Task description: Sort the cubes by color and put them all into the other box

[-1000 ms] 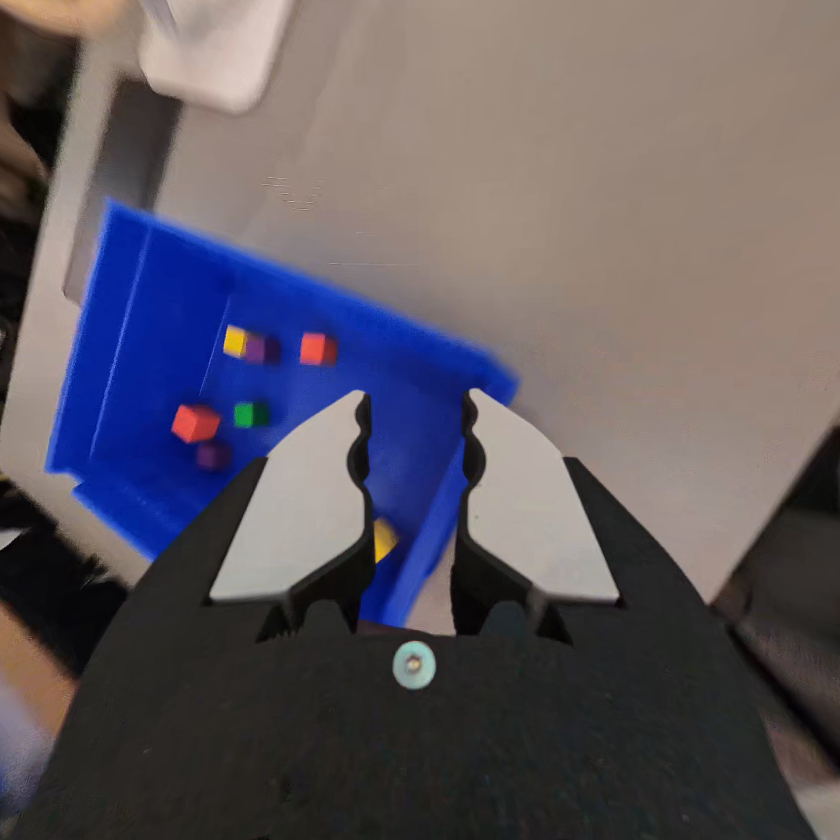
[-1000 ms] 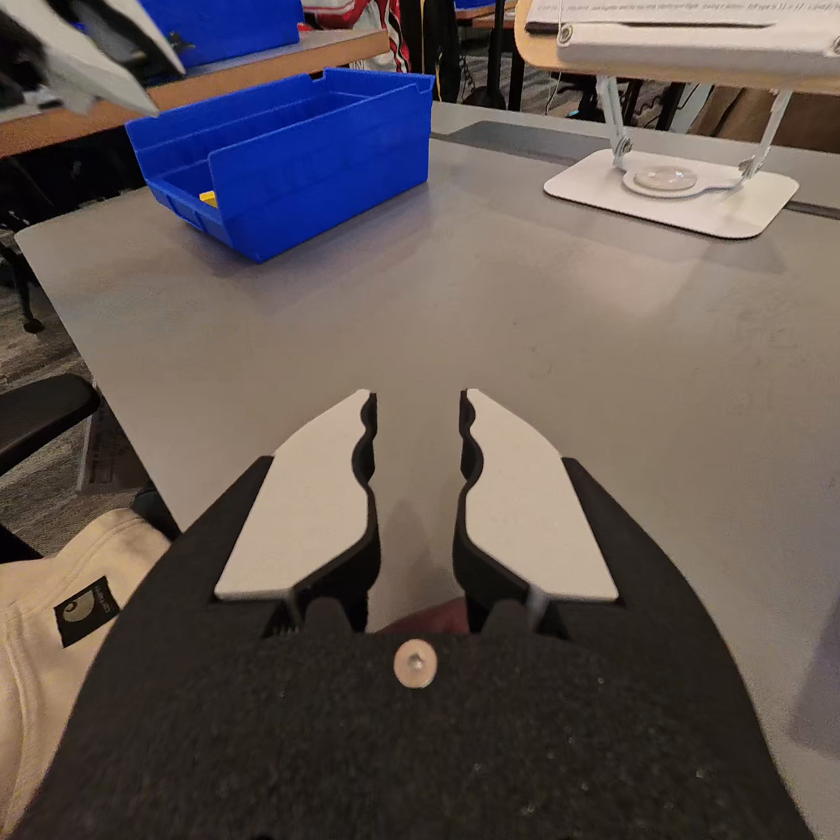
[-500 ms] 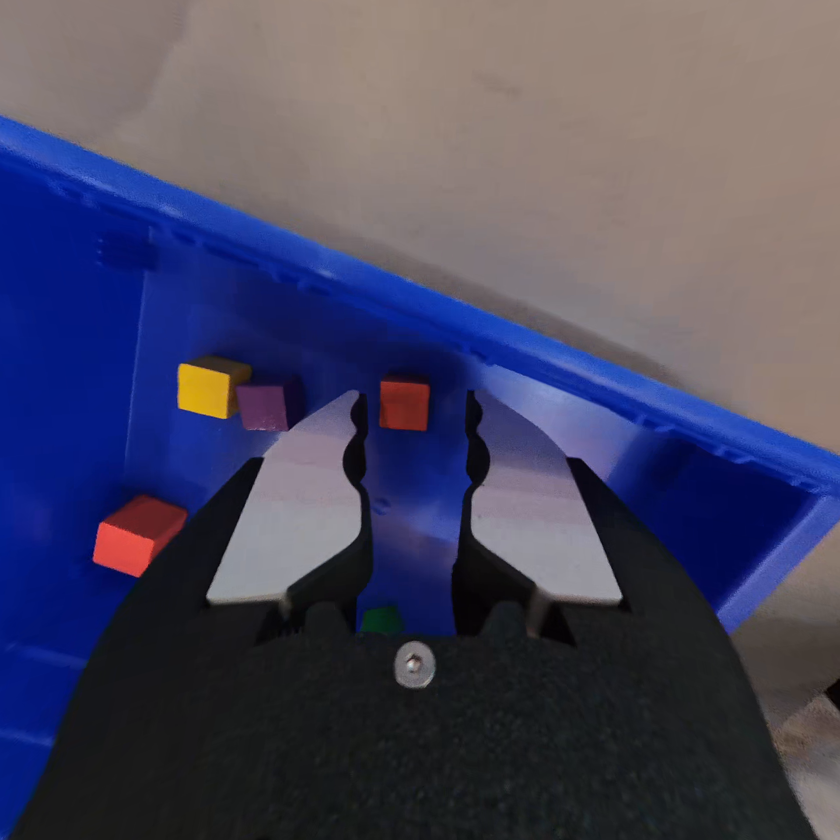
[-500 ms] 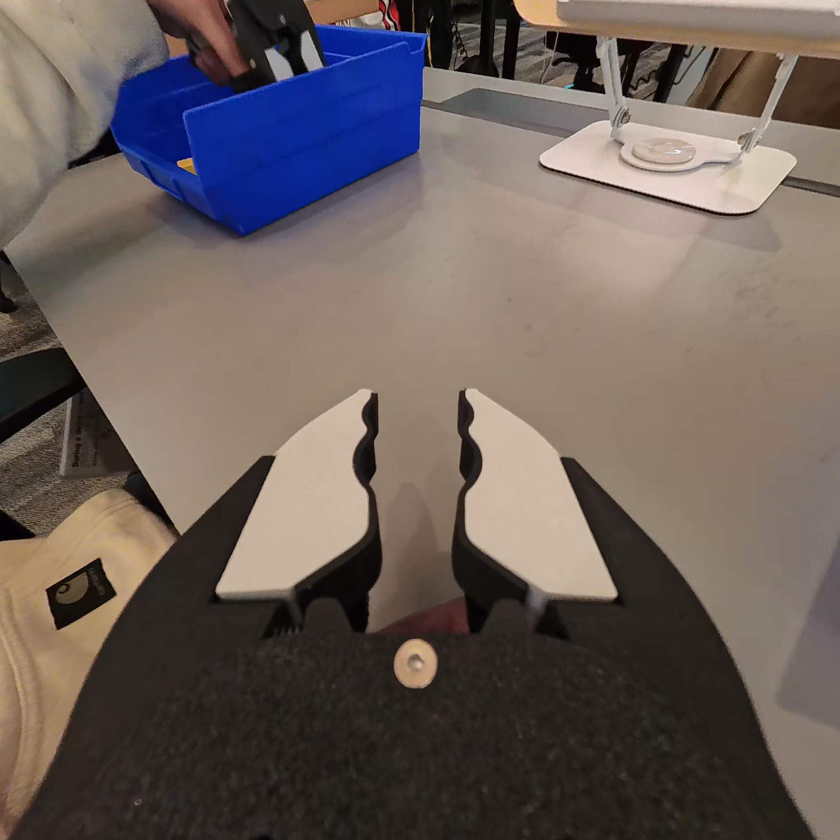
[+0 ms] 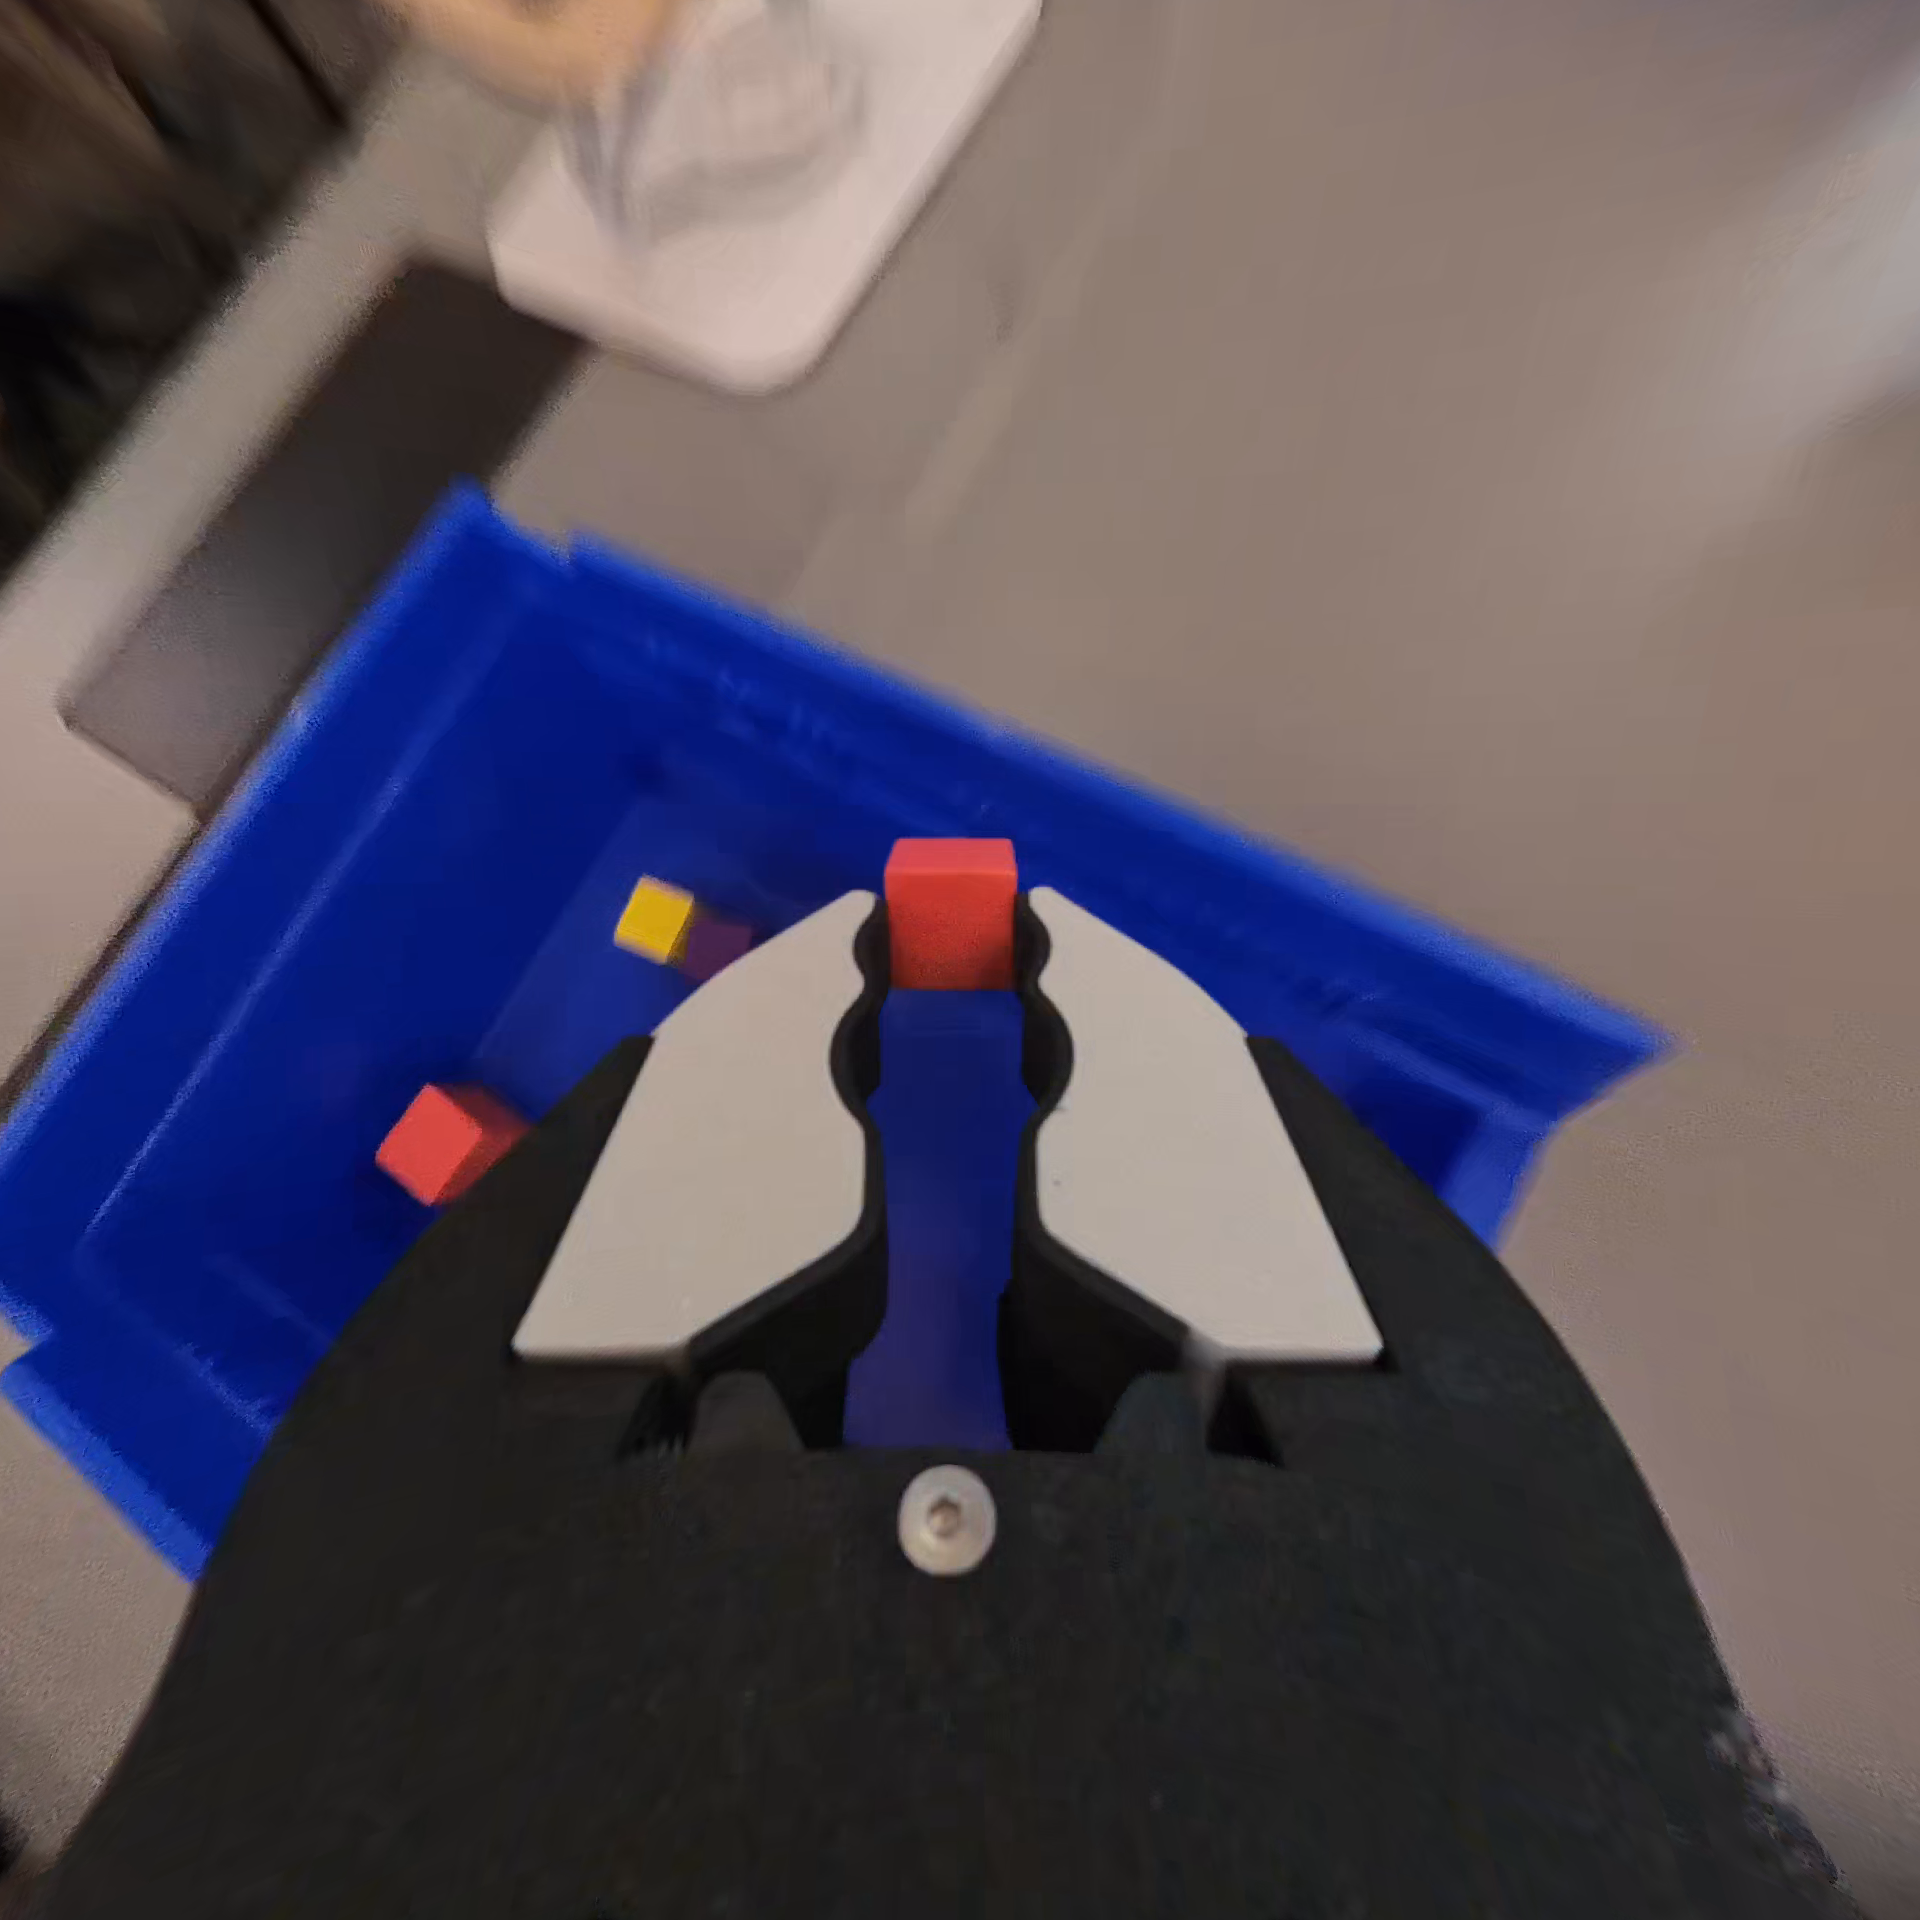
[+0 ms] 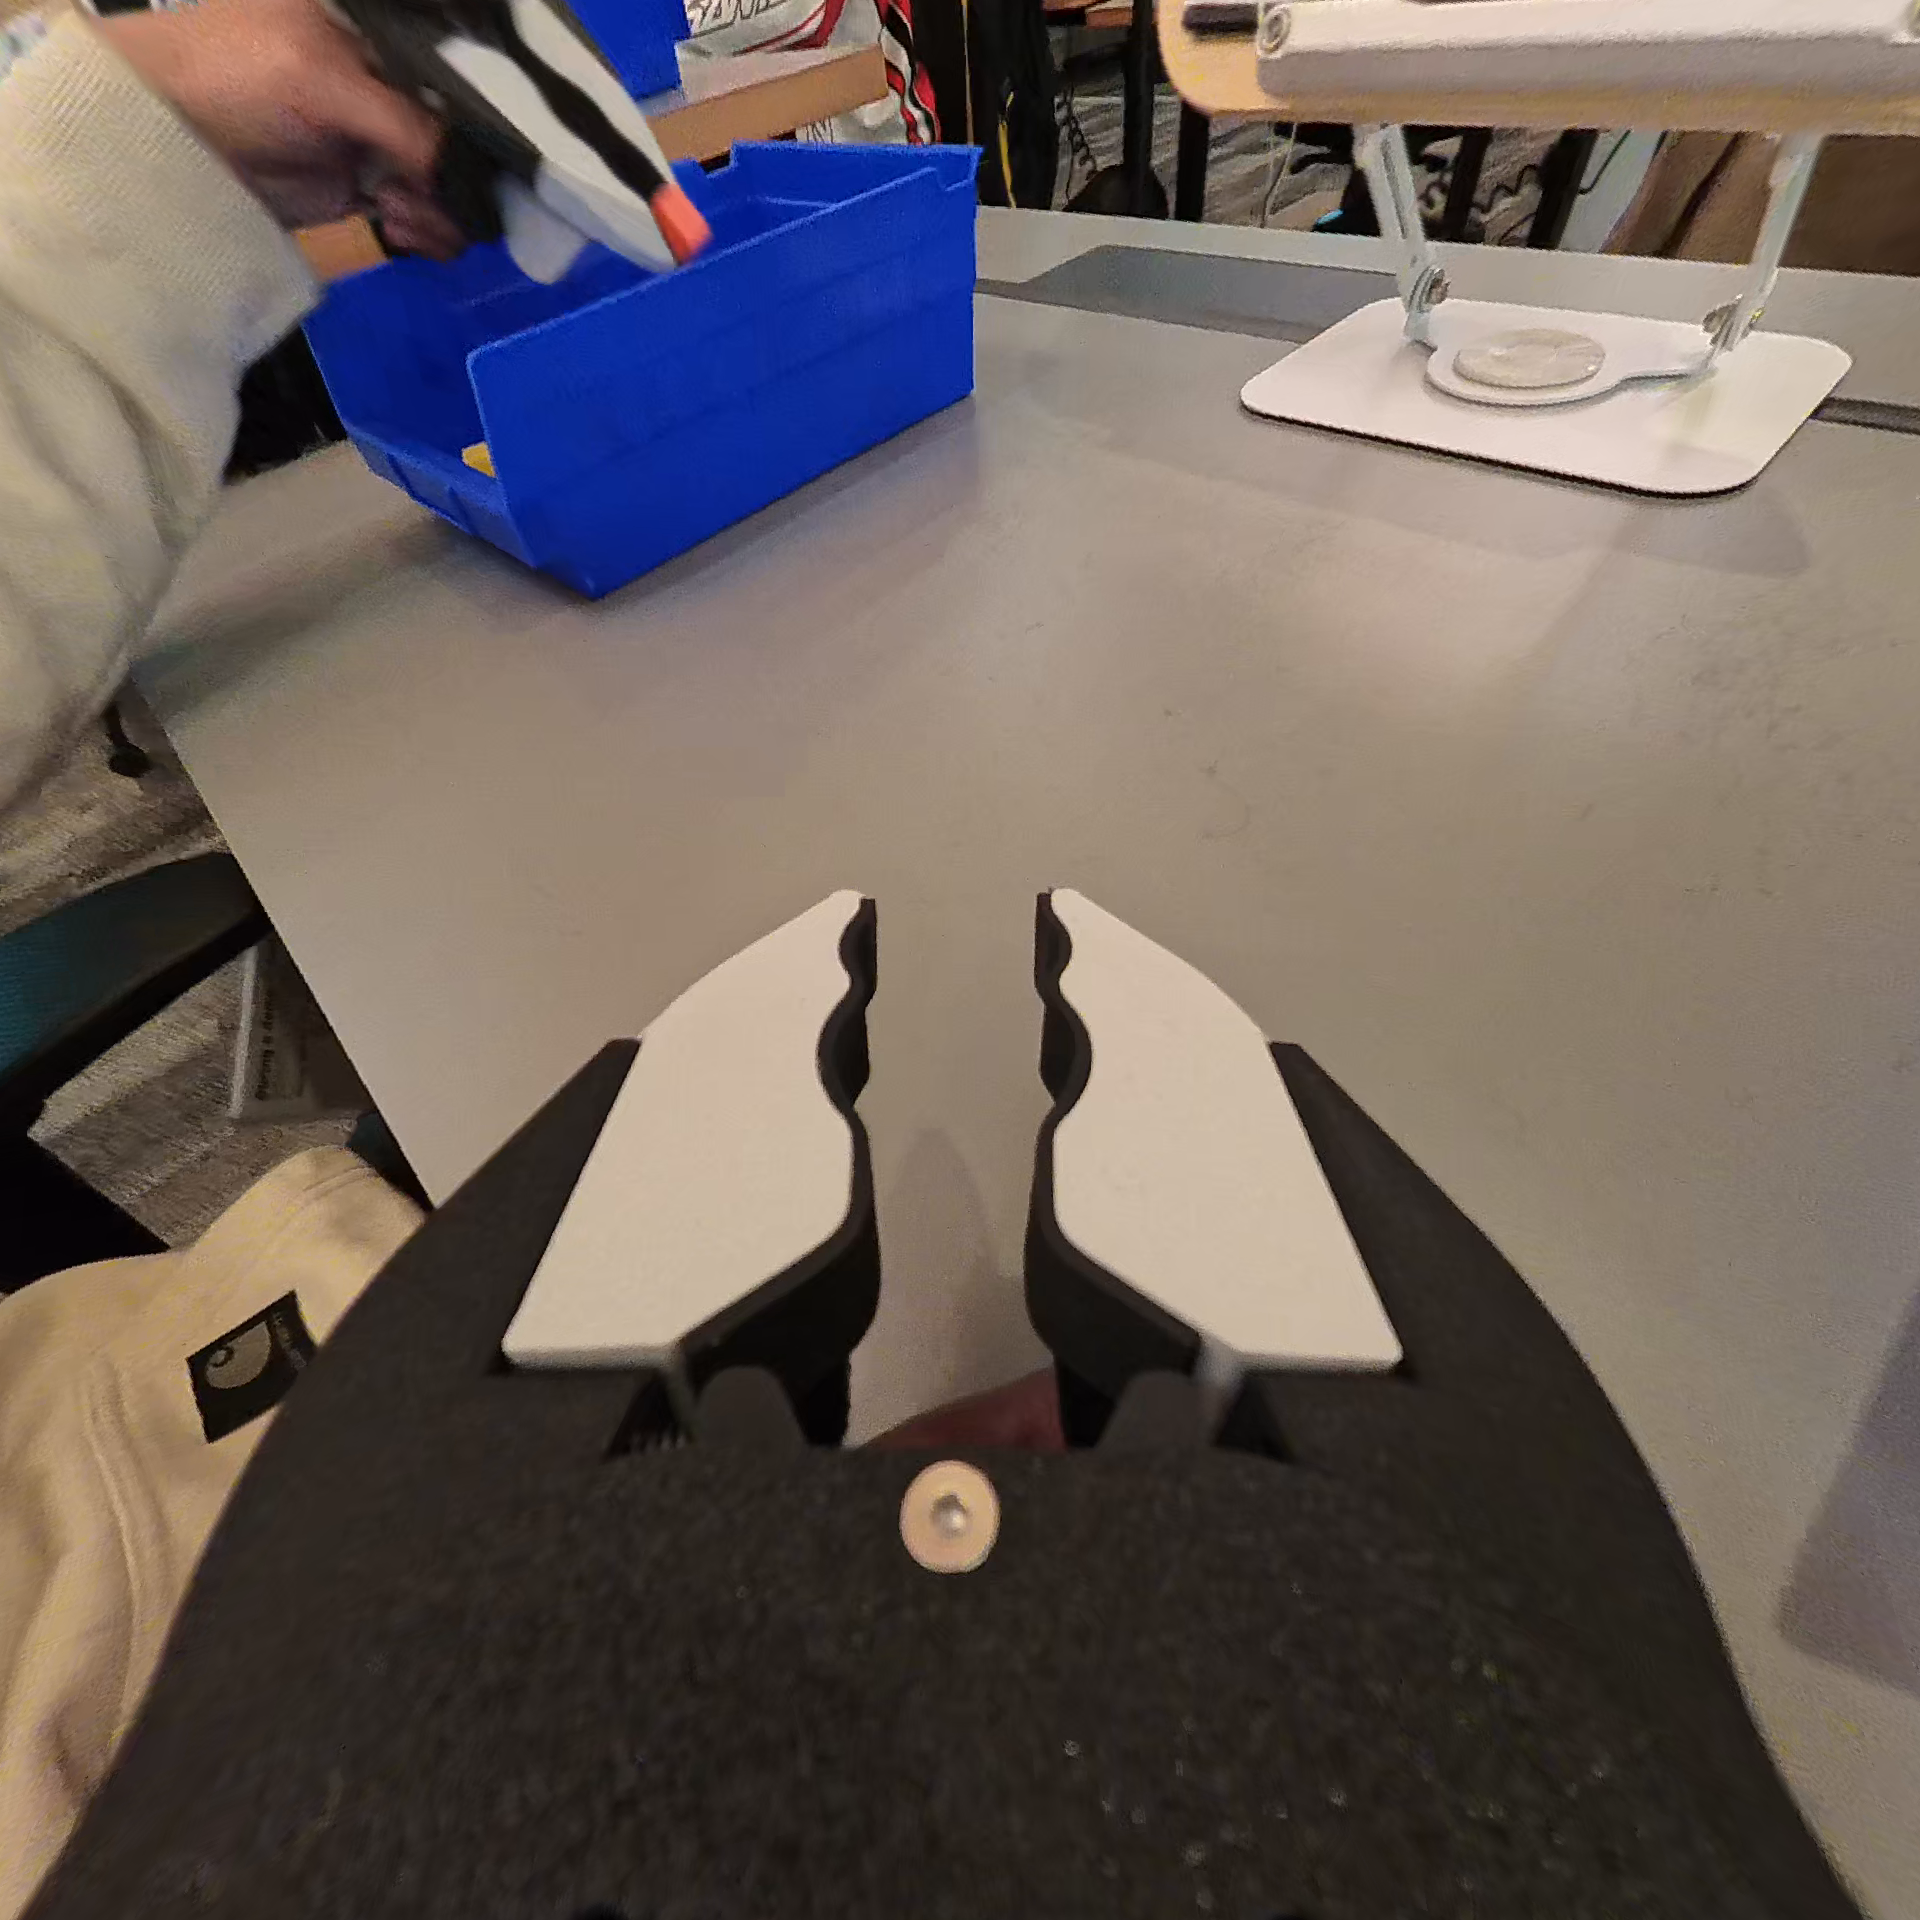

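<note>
**Red cube lifted clear of the blue bin**

Half a second on, the left gripper (image 5: 951, 914) has risen out of the blue bin (image 5: 343, 894) with a red cube (image 5: 950, 912) clamped between its fingertips; before, its jaws stood apart low over that cube on the bin floor. Left of the fingers, a second red cube (image 5: 442, 1141) lies on the floor of the bin, with a yellow cube (image 5: 652, 918) and a purple cube (image 5: 717, 943) touching each other farther back. From the right wrist view, the left gripper (image 6: 681, 223) hangs above the bin (image 6: 727, 416) at the far left of the grey table (image 6: 1351, 727), a white stand (image 6: 1538, 405) well to the right. The right gripper (image 6: 956, 914) hovers released and empty above the near table edge.
</note>
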`<state>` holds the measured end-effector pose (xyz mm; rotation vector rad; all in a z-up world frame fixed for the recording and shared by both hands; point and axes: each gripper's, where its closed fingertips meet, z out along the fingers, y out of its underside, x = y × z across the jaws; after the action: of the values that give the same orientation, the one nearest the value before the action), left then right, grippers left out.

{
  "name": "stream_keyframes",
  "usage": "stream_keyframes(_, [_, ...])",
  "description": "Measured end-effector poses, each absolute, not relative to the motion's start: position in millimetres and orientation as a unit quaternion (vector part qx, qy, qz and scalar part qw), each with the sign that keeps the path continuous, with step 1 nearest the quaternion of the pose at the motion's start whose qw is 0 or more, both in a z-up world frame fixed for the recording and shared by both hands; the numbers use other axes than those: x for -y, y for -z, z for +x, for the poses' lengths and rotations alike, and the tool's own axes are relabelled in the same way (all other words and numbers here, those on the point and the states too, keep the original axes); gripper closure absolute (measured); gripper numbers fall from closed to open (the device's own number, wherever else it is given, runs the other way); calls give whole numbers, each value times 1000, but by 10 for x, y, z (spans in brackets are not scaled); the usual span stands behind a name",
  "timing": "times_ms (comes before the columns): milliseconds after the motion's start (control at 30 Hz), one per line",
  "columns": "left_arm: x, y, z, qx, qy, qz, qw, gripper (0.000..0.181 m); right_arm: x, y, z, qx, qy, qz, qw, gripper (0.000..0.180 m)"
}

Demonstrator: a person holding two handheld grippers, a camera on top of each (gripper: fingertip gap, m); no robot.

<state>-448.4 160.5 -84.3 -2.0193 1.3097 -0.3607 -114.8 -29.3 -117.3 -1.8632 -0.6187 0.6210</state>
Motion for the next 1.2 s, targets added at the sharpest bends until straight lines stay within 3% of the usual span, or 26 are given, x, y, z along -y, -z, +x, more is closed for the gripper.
stream_keyframes(133, [-1031,171,-4165,-454,243,-692,506,159,252,1092,-1047,231,-289,-772,516,151])
stream_keyframes(300, [-459,74,-3724,-389,352,-665,532,159,211,929,-928,236,-283,-743,559,151])
stream_keyframes(500, [-97,316,-3036,-349,456,-664,479,159,210,989,-1020,311,-230,-706,593,147])
stream_keyframes(833, [539,263,-1809,-353,687,-595,221,159,357,350,-1732,544,-126,-471,683,143])
stream_keyframes(967, [599,347,-1674,-355,698,-590,195,159,460,397,-1832,567,-133,-449,678,141])
stream_keyframes(1100, [634,426,-1622,-352,708,-587,177,159,475,413,-1825,559,-119,-441,692,157])
stream_keyframes(1200, [678,446,-1616,-354,713,-583,165,159,502,431,-1804,559,-127,-445,689,157])
